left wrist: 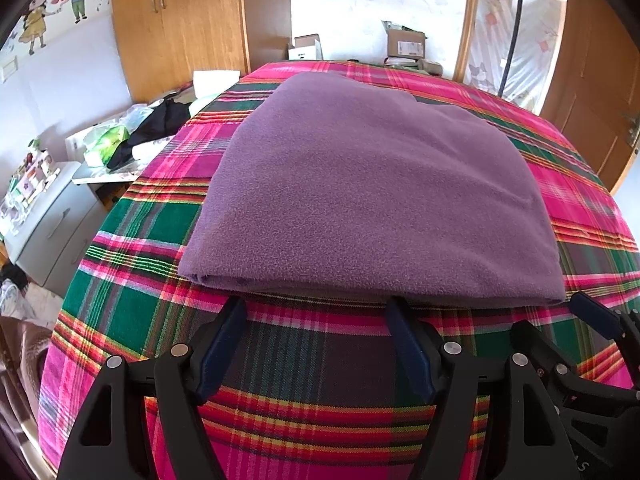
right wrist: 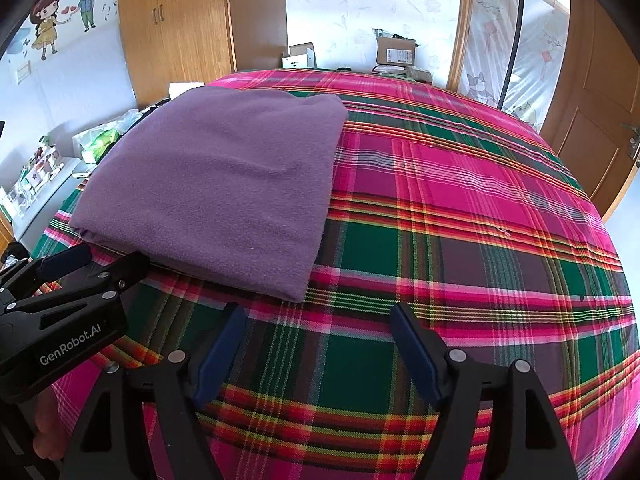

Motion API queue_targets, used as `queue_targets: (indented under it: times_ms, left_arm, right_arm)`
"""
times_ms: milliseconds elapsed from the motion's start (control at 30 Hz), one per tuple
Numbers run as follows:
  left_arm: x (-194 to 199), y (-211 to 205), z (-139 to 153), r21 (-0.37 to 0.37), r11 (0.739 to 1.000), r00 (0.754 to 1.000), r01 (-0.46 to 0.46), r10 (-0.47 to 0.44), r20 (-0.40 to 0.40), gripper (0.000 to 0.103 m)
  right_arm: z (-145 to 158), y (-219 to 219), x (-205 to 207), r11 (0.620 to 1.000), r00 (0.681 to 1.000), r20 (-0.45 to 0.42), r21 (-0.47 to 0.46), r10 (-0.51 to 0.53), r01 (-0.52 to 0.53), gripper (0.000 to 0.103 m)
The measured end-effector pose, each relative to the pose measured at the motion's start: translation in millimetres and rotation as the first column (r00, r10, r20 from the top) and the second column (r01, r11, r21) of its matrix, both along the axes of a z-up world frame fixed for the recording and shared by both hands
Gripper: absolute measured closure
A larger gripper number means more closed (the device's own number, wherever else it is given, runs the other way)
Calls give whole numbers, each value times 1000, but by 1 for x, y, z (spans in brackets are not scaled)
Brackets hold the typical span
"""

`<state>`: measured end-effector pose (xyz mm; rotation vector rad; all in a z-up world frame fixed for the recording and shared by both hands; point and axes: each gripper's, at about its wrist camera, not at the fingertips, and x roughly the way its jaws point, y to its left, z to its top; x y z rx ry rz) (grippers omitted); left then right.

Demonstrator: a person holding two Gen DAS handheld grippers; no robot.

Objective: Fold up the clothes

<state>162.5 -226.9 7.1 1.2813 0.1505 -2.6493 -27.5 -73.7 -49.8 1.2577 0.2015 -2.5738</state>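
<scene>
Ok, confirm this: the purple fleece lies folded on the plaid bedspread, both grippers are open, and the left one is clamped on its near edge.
Not clamped. The left wrist view shows the left gripper open, its fingers short of the purple fleece and holding nothing. The rest stands: the fleece lies folded on the plaid bedspread, and the right gripper is open too.

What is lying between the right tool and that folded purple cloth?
Nothing but bare plaid bedcover: in the right wrist view, the right tool stands open just short of the purple cloth.

Left gripper [left wrist: 316, 304], right gripper [right wrist: 318, 310]: seemingly agape.
</scene>
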Motion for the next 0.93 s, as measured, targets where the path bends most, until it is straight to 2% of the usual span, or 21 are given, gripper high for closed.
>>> queue_targets:
  times_ms: [933]
  left_arm:
    - [0,-1,-1,-3,1000,1000,-1,1,-8,29]
  right_arm:
    - [0,0,-1,1000,1000,0,0,1,-1,27]
